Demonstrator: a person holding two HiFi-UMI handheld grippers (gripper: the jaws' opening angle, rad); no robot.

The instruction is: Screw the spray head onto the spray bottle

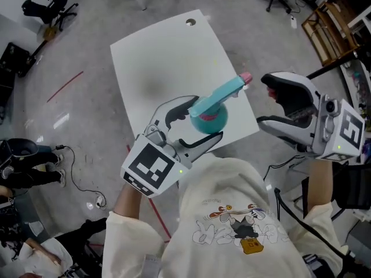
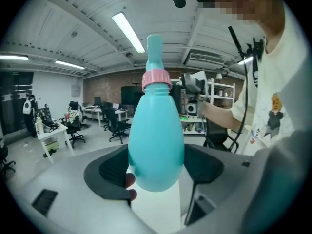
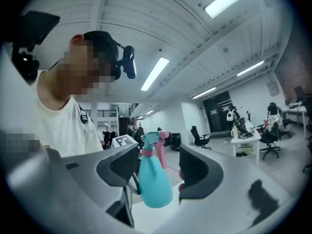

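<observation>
A teal spray bottle (image 1: 210, 119) stands between the jaws of my left gripper (image 1: 207, 119), which is shut on its rounded body above the white table (image 1: 151, 57). Its teal spray head (image 1: 223, 92) with a pink nozzle tip (image 1: 246, 77) sits on the neck and points right. In the left gripper view the bottle (image 2: 156, 140) rises upright with a pink collar (image 2: 156, 78), and the left gripper (image 2: 156, 169) clasps it low down. My right gripper (image 1: 266, 100) hangs to the right of the nozzle, open and empty. The right gripper view shows the bottle (image 3: 155, 182) some way beyond the right gripper (image 3: 157, 172).
The table has a small hole (image 1: 191, 22) near its far edge. Office chairs (image 1: 49, 10) stand on the grey floor around it, with a red tape line (image 1: 65, 86) at left. Cables (image 1: 87, 190) lie by the person's feet.
</observation>
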